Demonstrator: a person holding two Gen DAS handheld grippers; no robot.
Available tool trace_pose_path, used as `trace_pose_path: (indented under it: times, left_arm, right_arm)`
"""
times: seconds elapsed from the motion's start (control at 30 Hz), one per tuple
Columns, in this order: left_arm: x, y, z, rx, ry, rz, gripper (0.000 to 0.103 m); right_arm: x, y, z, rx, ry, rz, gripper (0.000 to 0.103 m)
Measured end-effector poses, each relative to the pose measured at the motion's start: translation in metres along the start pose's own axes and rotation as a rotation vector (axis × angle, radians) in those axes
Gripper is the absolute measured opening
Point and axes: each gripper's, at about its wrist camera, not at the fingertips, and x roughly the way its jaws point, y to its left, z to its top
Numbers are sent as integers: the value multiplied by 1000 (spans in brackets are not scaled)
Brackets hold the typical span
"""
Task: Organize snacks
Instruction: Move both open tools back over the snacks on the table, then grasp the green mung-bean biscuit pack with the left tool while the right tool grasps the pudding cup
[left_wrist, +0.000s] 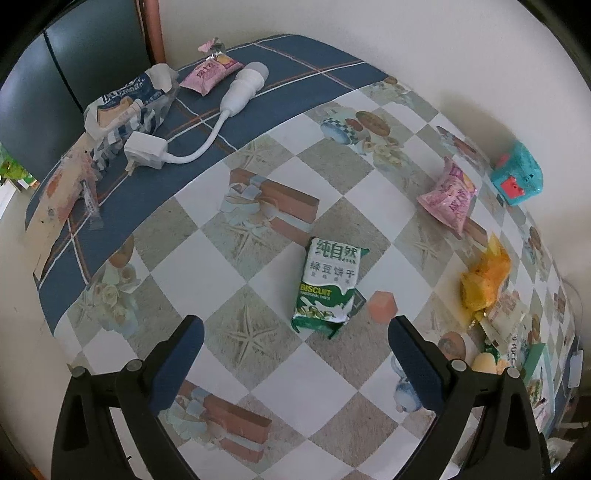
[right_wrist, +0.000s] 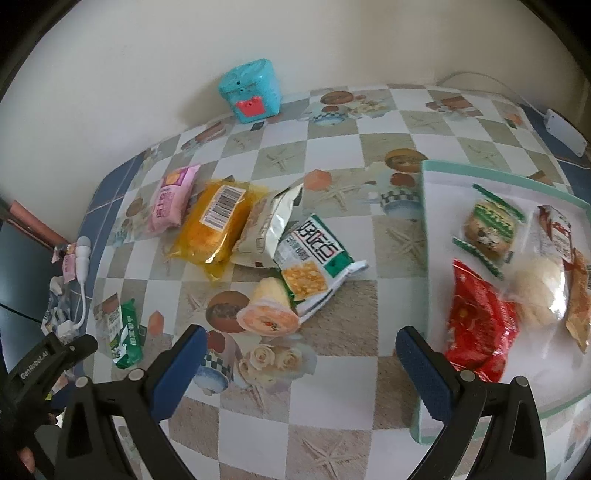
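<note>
my left gripper (left_wrist: 295, 354) is spread wide w/ nothing in it, hovering low over the table (left_wrist: 258, 391). the green biscuit pack (left_wrist: 328, 284) lies flat at frame centre, just ahead of the tips. my right gripper (right_wrist: 299, 365) is also wide apart and empty; the tray (right_wrist: 428, 236) w/ sorted snacks fills the right of that view, its near corner by my right fingertip (right_wrist: 424, 369).

risks, as i judge them: the biscuit pack is thin and slick, so a shallow pinch could skid it or crumple the wrapper. the right finger could nudge the tray rim if i swing in carelessly. the loose pile at mid-frame in the right view, orange pack (right_wrist: 218, 225) touching the silver bag (right_wrist: 269, 229), overlaps, so pulling one may drag others.

room: bare checks around the biscuit pack on all sides. wall runs along the top of both views; table edge drops off lower left.
</note>
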Motion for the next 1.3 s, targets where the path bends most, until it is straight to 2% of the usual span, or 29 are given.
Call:
trace_pose_path:
  times: [0.37, 0.63, 0.77, 0.93, 1.0, 1.13, 1.2, 1.23, 1.3]
  left_arm:
    - [25, -6, 20, 3, 1, 35, 100]
    - [39, -19, 26, 19, -9, 26, 100]
    - [48, -25, 25, 29, -6, 22, 100]
    - [56, -29, 24, 33, -4, 29, 99]
    - [56, -29, 24, 29, -7, 33, 96]
    - [60, -31, 23, 28, -12, 40, 82]
    - [63, -31, 22, 27, -6, 44, 69]
    - [65, -31, 22, 24, -2, 48, 59]
    - [64, -31, 20, 30, -11, 59, 51]
  right_arm:
    - [22, 15, 4, -41, 9, 17, 101]
    - [33, 13, 8, -21, 25, 32, 82]
    - [36, 17, 7, -29, 30, 41, 82]
    - [40, 17, 7, -25, 37, 41, 74]
    - [41, 15, 7, -15, 42, 41, 68]
    - [44, 12, 6, 0, 46, 54, 67]
    - [45, 12, 6, -1, 49, 57, 67]
    - [46, 12, 6, 0, 51, 59, 67]
    - [48, 11, 5, 5, 54, 64, 66]
